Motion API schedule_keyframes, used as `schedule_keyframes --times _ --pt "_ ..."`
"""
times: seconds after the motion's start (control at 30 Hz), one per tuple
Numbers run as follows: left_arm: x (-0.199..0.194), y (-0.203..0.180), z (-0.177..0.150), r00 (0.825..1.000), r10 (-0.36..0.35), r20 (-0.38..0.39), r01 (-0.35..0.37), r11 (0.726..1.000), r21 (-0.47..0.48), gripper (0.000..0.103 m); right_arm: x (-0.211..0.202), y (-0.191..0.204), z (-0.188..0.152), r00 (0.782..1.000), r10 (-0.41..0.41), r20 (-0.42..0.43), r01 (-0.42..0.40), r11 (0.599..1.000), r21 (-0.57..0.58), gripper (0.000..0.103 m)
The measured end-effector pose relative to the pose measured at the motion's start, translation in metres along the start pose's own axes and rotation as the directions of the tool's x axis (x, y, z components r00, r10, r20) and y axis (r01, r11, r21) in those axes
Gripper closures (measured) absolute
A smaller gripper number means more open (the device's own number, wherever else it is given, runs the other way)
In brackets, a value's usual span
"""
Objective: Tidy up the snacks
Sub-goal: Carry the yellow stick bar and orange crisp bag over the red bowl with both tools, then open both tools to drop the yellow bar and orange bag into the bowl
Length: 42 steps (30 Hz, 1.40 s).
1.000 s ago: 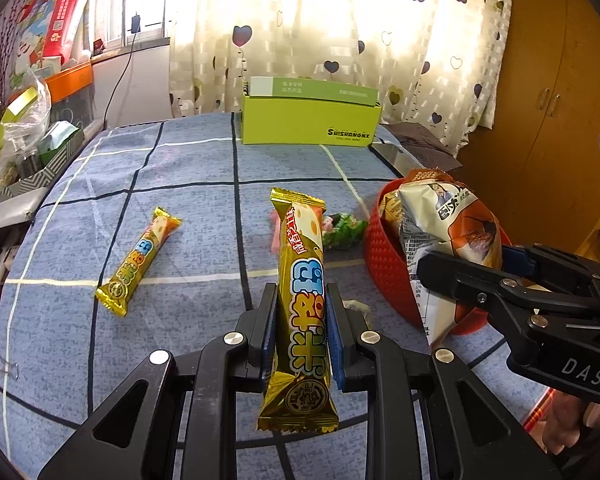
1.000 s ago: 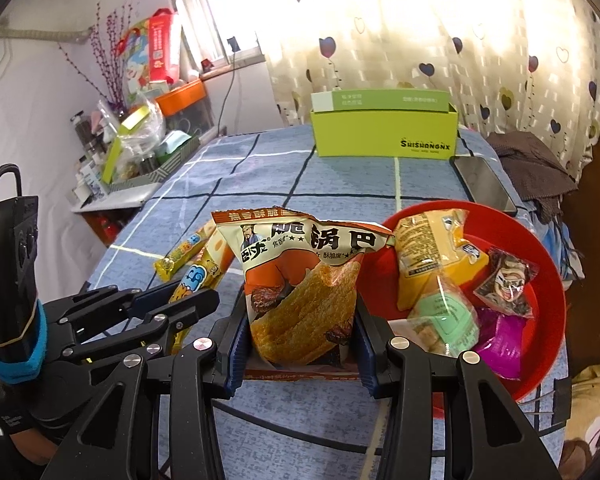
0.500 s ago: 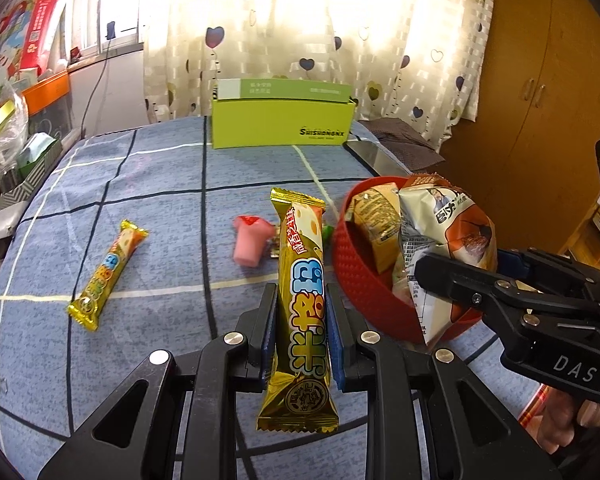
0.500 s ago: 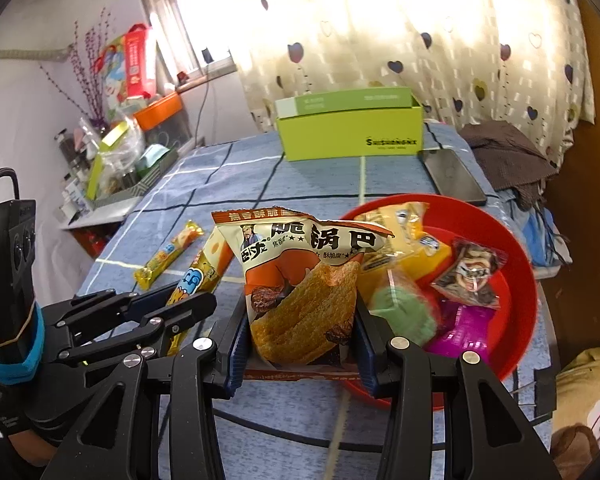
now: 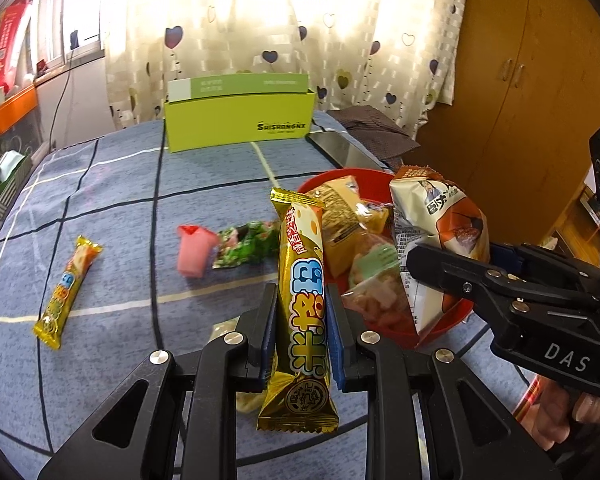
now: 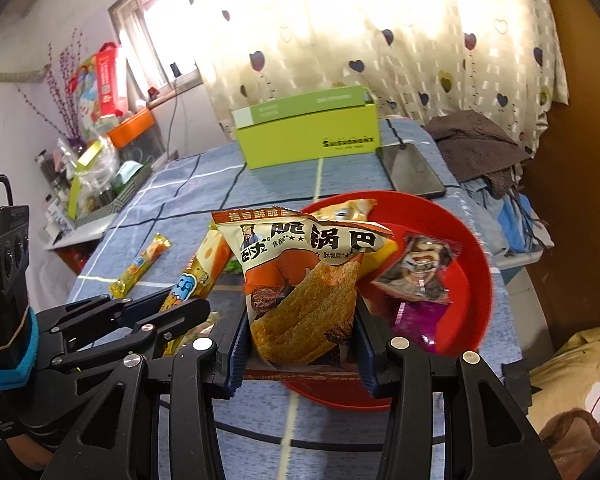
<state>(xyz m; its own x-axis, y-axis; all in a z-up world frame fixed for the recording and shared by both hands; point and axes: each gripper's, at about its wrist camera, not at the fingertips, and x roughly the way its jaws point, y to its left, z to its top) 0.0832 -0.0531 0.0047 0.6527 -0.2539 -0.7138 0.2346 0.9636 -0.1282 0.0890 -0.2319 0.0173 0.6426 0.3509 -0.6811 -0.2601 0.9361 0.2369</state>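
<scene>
Two grippers angled downward over the blue checked table (image 5: 100, 184), side by side. The left gripper (image 5: 302, 316) was clamped on a gold snack bar (image 5: 303, 304) standing upright between its pads, just beside the red bowl (image 6: 472, 264). The right gripper (image 6: 300, 340) pinched a crisp packet (image 6: 300, 280) held over the bowl's near rim. A second gold bar (image 5: 66, 292) lay on the cloth, well apart.

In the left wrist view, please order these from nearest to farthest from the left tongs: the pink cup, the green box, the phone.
From the left tongs, which hold a gold snack bar:
1. Pink cup, lying on the blue cloth, just ahead and to the left.
2. Phone, far right, near the cloth's edge.
3. Green box, at the far end, standing beside the phone; only slightly farther.
</scene>
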Motion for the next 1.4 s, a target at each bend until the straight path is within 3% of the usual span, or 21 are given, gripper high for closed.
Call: schedule_keyframes --times 0.53,1.13,1.4 --pt "0.021 -0.022 0.017 0.998 -0.068 -0.009 0.068 0.998 0.018 0.080 -0.003 -0.056 0.002 0.996 -0.089 0.008 0.088 0.993 0.084 0.060" --pt "0.073 -0.025 0.039 0.993 -0.108 -0.051 0.107 0.994 -0.024 0.080 0.042 -0.076 0.035 0.992 -0.126 -0.027 0.127 0.991 0.046 0.060" --pt "0.084 -0.020 0.042 0.990 -0.130 -0.054 0.127 0.991 -0.049 0.079 0.063 -0.080 0.043 0.991 -0.114 -0.066 0.117 0.993 0.033 0.053"
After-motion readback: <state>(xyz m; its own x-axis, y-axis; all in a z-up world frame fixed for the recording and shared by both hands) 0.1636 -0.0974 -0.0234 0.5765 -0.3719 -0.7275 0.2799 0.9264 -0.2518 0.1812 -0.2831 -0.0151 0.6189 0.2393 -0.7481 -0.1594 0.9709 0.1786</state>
